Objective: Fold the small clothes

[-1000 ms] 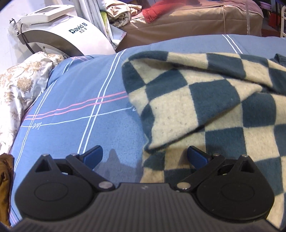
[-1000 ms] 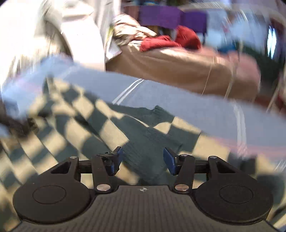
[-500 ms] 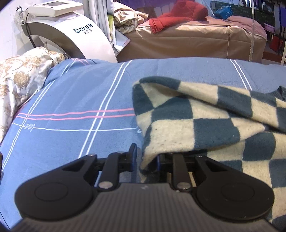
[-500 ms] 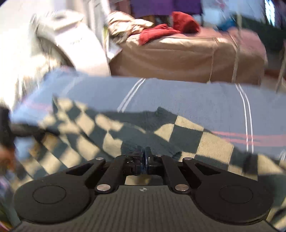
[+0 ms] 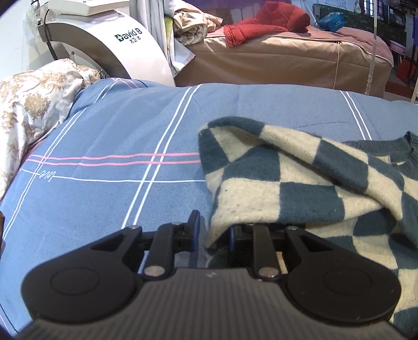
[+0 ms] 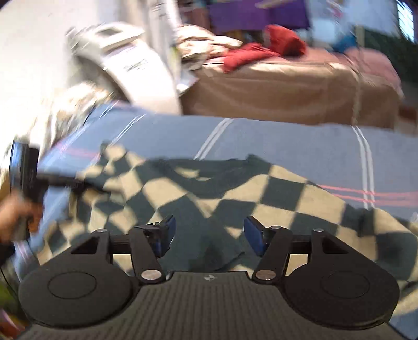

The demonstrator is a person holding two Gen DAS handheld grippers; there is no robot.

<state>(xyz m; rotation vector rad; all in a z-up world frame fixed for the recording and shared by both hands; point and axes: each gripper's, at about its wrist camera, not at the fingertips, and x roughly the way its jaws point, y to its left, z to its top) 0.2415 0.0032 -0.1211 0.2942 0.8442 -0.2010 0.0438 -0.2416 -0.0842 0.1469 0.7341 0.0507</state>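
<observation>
One sweater (image 5: pixel 300 183) on the bed (image 5: pixel 117 157). Your left gripper (image 5: pixel 213 232) has its jaws clenched on the sweater's edge. Your right gripper (image 6: pixel 209 232) has its jaws released above it.

checkered sweater (image 5: pixel 282 183): 1 | blue striped bedspread (image 5: pixel 109 146): 1 | floral pillow (image 5: pixel 31 104): 1 | white machine (image 5: pixel 104 47): 1 | red garment (image 5: pixel 263 23): 1 | brown-covered bed (image 5: pixel 287 62): 1 | grippers: 2, left gripper (image 5: pixel 213 234), right gripper (image 6: pixel 209 232)
</observation>
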